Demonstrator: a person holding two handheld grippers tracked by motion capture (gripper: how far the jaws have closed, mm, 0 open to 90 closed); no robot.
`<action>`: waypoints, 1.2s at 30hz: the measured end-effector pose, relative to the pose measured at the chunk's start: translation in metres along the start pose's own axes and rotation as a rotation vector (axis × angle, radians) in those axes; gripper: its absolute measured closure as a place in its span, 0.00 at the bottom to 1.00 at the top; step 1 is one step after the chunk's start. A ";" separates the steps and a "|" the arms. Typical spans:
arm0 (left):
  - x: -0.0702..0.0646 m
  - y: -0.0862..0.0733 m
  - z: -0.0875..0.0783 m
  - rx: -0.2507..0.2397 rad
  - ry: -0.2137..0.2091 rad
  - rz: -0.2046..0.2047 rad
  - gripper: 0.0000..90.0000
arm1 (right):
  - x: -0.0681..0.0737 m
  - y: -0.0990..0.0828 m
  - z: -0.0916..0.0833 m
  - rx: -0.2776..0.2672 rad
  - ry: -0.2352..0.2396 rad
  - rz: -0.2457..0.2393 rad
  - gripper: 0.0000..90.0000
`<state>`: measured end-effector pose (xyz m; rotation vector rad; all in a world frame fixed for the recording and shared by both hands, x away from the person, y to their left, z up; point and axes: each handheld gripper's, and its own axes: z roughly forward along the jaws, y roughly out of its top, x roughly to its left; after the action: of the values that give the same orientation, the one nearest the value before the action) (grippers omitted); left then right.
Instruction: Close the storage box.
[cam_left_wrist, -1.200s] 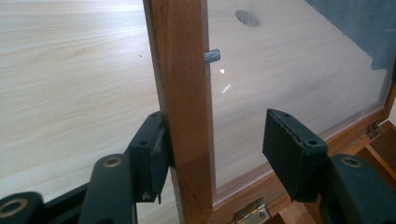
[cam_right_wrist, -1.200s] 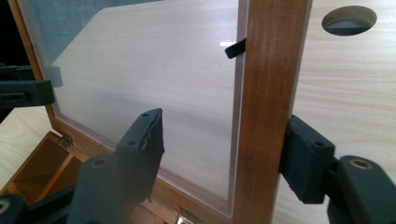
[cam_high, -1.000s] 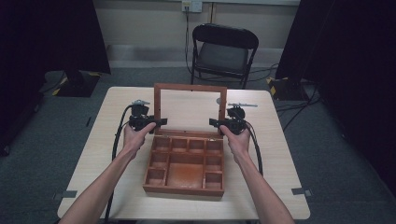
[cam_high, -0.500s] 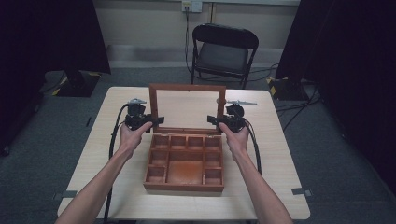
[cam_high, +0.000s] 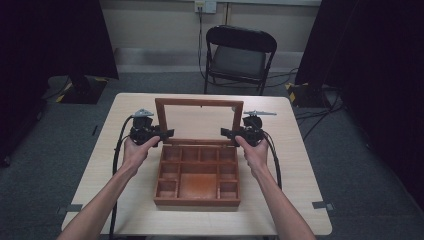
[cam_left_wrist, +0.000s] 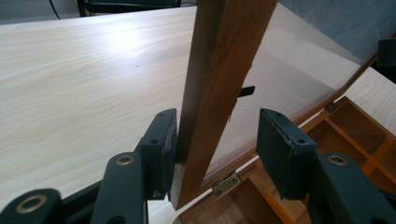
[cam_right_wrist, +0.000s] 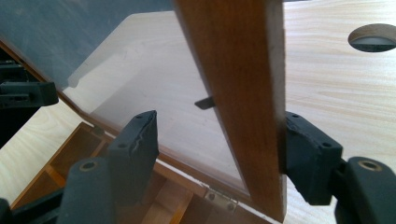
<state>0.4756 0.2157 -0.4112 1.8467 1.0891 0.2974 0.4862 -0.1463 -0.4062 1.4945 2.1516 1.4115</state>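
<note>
A wooden compartment box (cam_high: 196, 202) sits mid-table with its glass-paned lid (cam_high: 198, 102) standing up on its hinges. My left gripper (cam_high: 167, 134) reaches in at the lid's left upright. In the left gripper view that upright (cam_left_wrist: 224, 60) stands between the open jaws (cam_left_wrist: 217, 126), with one pad (cam_left_wrist: 161, 140) against the wood and the other well apart. My right gripper (cam_high: 225, 133) straddles the right upright (cam_right_wrist: 238, 70). Its jaws (cam_right_wrist: 219, 123) have just been opening: one pad (cam_right_wrist: 303, 144) lies against the wood and the other stands clear.
The box has several small empty compartments around a larger middle one. A brass hinge (cam_left_wrist: 225, 183) joins lid and box. A round cable hole (cam_right_wrist: 371, 37) is cut in the tabletop (cam_high: 300, 165). A black folding chair (cam_high: 240, 55) stands beyond the table's far edge.
The lid's top rail sits a little lower in the high view than a second ago. My left gripper has shifted slightly to the left. The right hand has stayed put.
</note>
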 end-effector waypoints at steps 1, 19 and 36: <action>0.000 0.000 -0.001 -0.001 0.000 -0.007 0.52 | 0.002 -0.001 -0.002 0.006 -0.001 -0.006 0.35; -0.007 0.002 -0.024 -0.045 -0.033 0.012 0.54 | 0.011 -0.006 -0.020 -0.037 0.001 -0.011 0.33; -0.009 0.003 -0.027 -0.041 -0.042 0.016 0.52 | 0.019 -0.015 -0.045 -0.061 -0.018 -0.043 0.37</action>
<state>0.4557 0.2240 -0.3926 1.8176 1.0326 0.2867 0.4403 -0.1589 -0.3865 1.4261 2.0976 1.4302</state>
